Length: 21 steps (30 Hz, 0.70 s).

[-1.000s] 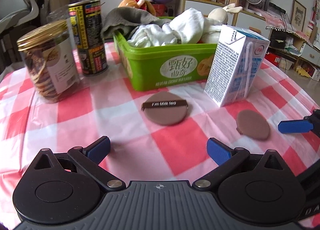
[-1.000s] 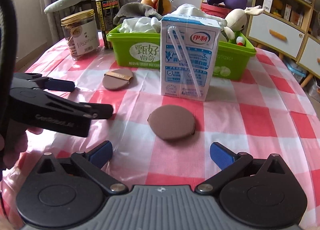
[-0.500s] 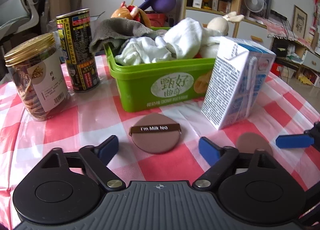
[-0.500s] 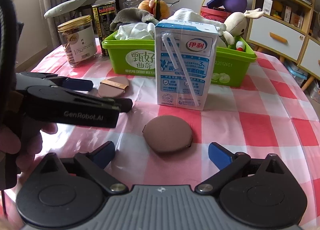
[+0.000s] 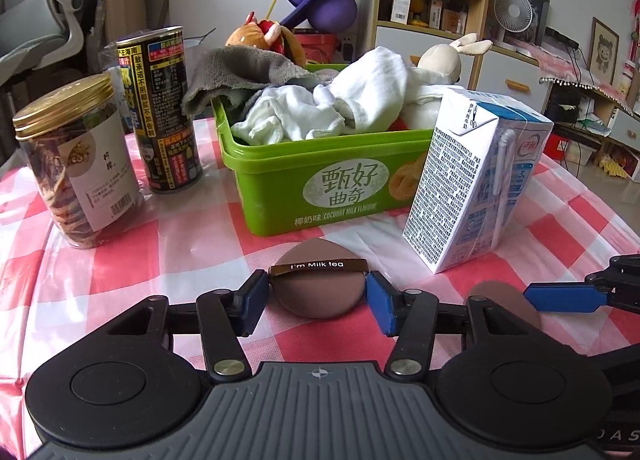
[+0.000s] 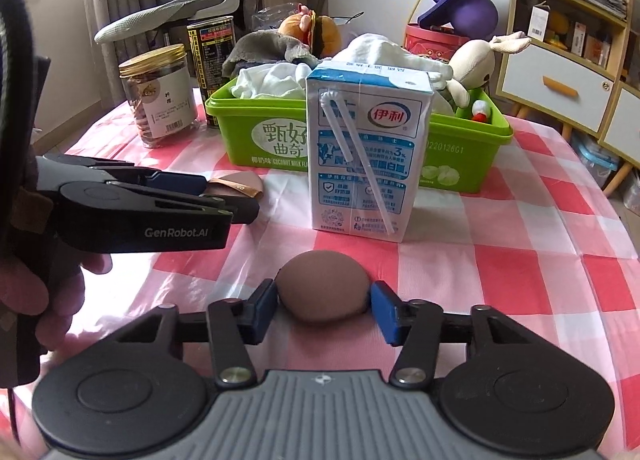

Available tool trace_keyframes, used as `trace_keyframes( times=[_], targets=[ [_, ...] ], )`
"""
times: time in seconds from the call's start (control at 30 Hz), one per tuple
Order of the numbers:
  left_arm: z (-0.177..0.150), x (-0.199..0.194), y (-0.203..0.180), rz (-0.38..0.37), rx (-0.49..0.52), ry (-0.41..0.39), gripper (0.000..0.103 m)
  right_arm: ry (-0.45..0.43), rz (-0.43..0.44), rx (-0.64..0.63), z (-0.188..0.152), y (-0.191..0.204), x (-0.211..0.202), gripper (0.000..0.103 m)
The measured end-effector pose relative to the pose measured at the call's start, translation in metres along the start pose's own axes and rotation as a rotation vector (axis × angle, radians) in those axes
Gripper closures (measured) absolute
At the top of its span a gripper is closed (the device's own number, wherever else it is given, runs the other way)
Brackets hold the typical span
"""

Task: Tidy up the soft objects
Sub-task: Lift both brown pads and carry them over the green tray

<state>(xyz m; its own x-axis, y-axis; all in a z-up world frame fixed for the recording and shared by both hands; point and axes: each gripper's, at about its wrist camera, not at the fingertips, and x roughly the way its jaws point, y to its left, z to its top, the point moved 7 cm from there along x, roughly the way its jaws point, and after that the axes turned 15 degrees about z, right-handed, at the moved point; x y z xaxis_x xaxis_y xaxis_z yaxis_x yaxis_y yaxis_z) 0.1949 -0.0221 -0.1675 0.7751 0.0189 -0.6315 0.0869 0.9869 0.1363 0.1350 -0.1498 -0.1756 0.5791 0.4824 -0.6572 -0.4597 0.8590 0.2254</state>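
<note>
**A:** What fills the scene, biggest things first?

**B:** A table under a red and white checked cloth point(image 5: 168, 236). At its back stands a green tub point(image 5: 320, 176) heaped with white and grey cloths and a stuffed rabbit. A milk carton point(image 6: 368, 152) stands in front of the tub, with a jar and a tall can off to the tub's left.

**A:** And the soft things still out on the cloth?

**B:** Two brown makeup puffs lie flat in front of the tub. The puff with a printed band point(image 5: 320, 288) sits between the fingers of the left gripper point(image 5: 318, 300). The plain puff point(image 6: 323, 288) sits between the fingers of the right gripper point(image 6: 325, 306), in front of the carton.

**A:** How do the fingers stand?

**B:** Both pairs are closing. Each blue pad appears to touch its puff's edge, one on either side.

**A:** Which way must the puffs go?

**B:** Likely straight ahead and up into the tub. The left gripper is nearer it, while the right has the carton in its way.
</note>
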Motion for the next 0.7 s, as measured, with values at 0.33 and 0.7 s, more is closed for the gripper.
trace_keyframes(
  times=[0.33, 0.7],
  targets=[
    [0.001, -0.009, 0.008, -0.006, -0.005, 0.009, 0.053, -0.016, 0.03, 0.029, 0.005, -0.004, -0.009, 0.084],
    [-0.001, -0.025, 0.016, -0.02, -0.008, 0.02, 0.053, -0.015, 0.038, 0.097, 0.013, -0.018, -0.03, 0.084]
  ],
)
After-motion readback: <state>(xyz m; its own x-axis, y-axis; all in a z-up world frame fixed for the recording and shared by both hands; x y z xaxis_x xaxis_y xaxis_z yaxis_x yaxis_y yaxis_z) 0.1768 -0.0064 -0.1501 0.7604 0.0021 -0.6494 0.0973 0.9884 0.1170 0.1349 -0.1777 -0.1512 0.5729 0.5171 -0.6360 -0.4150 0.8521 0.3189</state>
